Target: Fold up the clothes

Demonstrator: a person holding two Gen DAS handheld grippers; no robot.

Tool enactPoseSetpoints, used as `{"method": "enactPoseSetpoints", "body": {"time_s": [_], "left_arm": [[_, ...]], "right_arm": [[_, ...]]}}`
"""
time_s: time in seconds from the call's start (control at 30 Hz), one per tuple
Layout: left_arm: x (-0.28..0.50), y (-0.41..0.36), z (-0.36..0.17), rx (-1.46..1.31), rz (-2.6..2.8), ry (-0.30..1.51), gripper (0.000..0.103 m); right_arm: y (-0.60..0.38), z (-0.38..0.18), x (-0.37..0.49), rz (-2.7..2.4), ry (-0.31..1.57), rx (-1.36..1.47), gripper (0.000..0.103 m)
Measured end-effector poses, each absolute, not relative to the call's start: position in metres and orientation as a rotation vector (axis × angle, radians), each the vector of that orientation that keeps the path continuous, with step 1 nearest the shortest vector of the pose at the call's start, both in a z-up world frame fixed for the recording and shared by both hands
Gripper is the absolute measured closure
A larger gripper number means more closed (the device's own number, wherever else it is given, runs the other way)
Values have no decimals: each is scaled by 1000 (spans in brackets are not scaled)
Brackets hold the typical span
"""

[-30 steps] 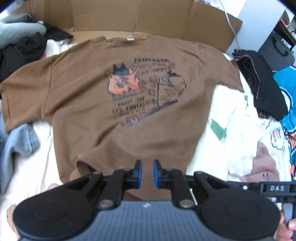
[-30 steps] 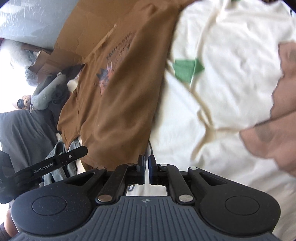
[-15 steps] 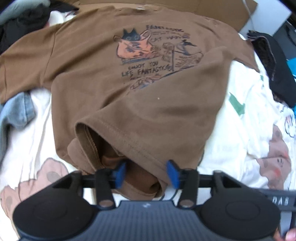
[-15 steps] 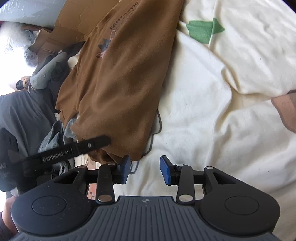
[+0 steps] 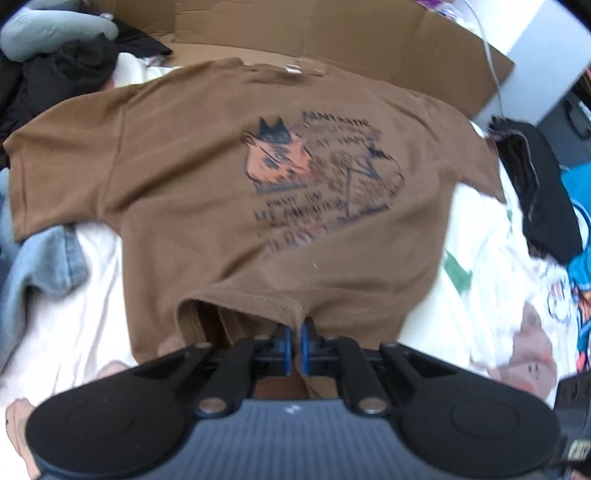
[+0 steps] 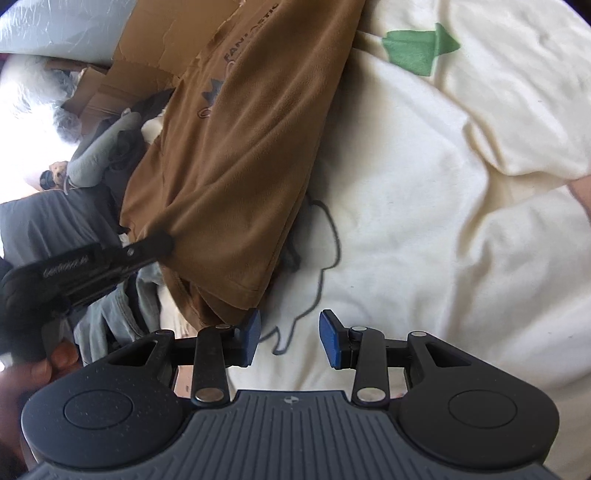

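Only the left wrist view shows the whole brown T-shirt (image 5: 207, 177) spread at frame centre, its hem pinched between the clenched blue pads of the left gripper (image 5: 294, 345). The right wrist view shows the right gripper (image 6: 289, 338) released, jaws wide apart over the cream sheet (image 6: 424, 206) beside the shirt's edge. Flattened cardboard (image 5: 332, 33) lies along the top, a denim garment (image 5: 40, 258) at left, and dark clothes (image 5: 535, 192) at right.

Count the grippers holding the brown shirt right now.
1. The left gripper is shut on the brown shirt at its near hem; the right gripper is open over the cream sheet, holding nothing.
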State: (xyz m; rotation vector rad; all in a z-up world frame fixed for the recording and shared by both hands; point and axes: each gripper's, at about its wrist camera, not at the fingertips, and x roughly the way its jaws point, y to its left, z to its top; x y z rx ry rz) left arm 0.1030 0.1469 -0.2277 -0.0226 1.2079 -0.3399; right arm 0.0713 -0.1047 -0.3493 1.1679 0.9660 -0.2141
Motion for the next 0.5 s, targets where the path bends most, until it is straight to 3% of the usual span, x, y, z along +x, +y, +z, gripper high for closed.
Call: {"method": "enactPoseSetpoints", "body": {"time_s": [0.27, 0.33, 0.5], "left_arm": [[128, 140, -244, 6, -334, 1222, 97], [129, 141, -245, 7, -341, 1223, 97], [128, 145, -249, 6, -349, 1233, 97]], "right_arm": [[-108, -352, 89, -181, 907, 1215, 64], [-109, -354, 95, -180, 891, 1242, 52], [-109, -371, 99, -198, 872, 1362, 51]]}}
